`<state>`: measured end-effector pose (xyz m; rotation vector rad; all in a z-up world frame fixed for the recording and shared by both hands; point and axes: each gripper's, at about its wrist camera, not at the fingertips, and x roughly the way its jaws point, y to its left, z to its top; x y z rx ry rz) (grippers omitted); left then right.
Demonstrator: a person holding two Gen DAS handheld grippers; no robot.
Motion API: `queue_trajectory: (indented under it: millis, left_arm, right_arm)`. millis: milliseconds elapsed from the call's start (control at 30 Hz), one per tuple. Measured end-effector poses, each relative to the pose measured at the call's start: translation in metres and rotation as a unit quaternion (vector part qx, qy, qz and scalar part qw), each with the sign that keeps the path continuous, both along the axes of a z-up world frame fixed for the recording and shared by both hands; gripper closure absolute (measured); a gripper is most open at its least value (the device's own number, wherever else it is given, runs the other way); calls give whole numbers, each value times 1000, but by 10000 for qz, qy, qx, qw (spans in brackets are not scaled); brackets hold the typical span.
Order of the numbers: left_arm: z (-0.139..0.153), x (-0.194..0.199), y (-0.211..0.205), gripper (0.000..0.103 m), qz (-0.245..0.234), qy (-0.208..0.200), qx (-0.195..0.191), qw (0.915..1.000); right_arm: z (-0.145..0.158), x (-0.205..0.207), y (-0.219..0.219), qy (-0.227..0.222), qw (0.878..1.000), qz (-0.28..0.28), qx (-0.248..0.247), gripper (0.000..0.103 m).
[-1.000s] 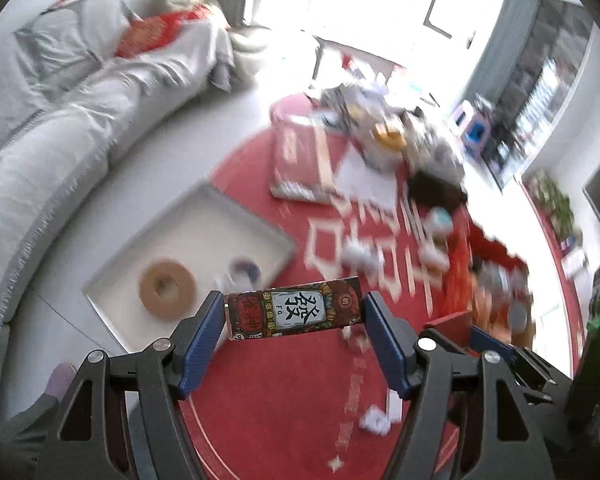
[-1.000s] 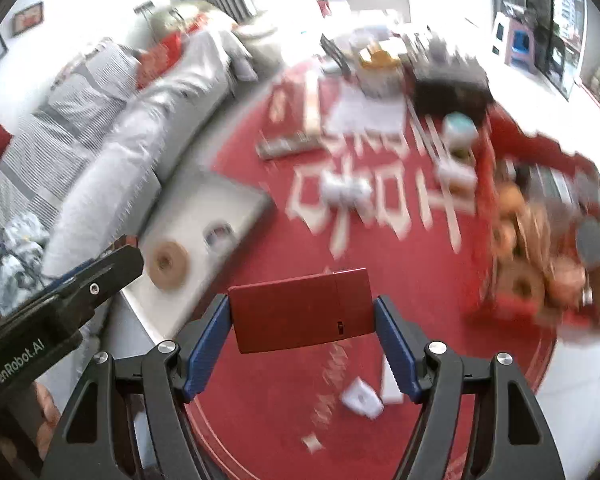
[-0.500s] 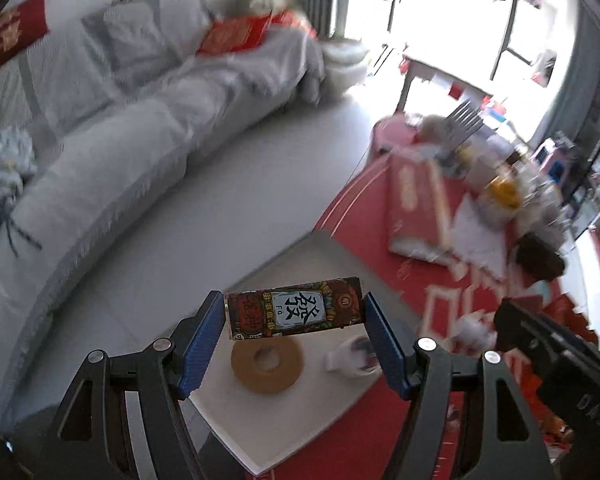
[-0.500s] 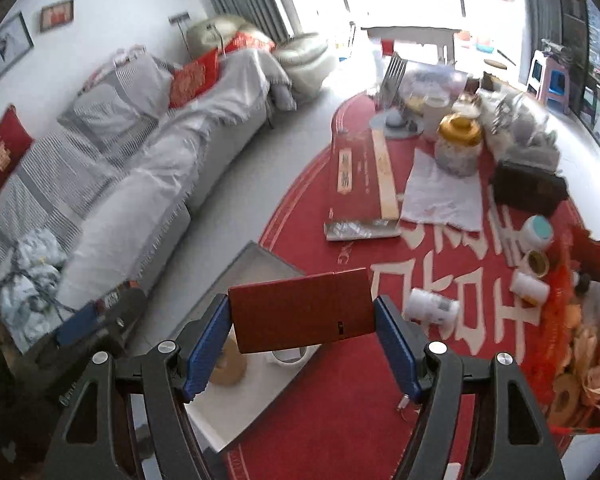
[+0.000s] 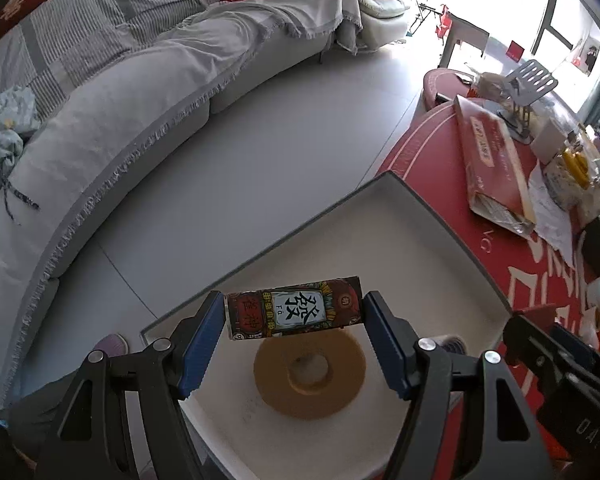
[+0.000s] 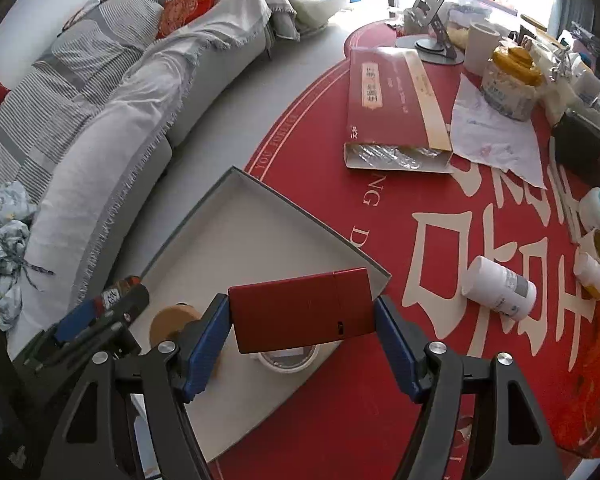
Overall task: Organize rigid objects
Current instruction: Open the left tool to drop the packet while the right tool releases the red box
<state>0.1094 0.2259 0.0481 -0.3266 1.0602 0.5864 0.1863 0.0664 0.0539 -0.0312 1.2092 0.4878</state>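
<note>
Above the gray tray point(image 5: 428, 216), where a tape roll point(image 5: 310, 372) already lies, we are holding a printed box point(image 5: 294, 314) clamped in the left gripper point(image 5: 294, 344) and a red box point(image 6: 302, 310) clamped in the right gripper point(image 6: 302, 348), both unplaced, with bottles point(image 6: 500, 286) waiting on the rug.

Curved grey sofa point(image 5: 112, 120), pale tiled floor point(image 5: 284, 148), bright windows point(image 5: 500, 4)

Two handheld black plastic grippers with open triangular framing: the left gripper point(image 5: 295, 344) and the right gripper point(image 6: 302, 346) each carry two fingers faced with ribbed blue pads point(image 5: 202, 337), and round silver screw heads point(image 5: 425, 344) mark the pivots. White lettering runs along the right gripper's black housing point(image 5: 572, 384) in the left wrist view.
</note>
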Motion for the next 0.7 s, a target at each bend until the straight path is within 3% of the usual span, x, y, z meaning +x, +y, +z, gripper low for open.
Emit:
queue_trajectory:
  millis: [633,700]
  left_arm:
    - [-32,17,1,29,-193,226,9,9996]
    - [-33,18,2,25,-212,200,48,9996]
  right_arm:
    - [-29,16,19,-37,9988,278,-397,30]
    - [-32,17,21,-40,9987,283,-432,30]
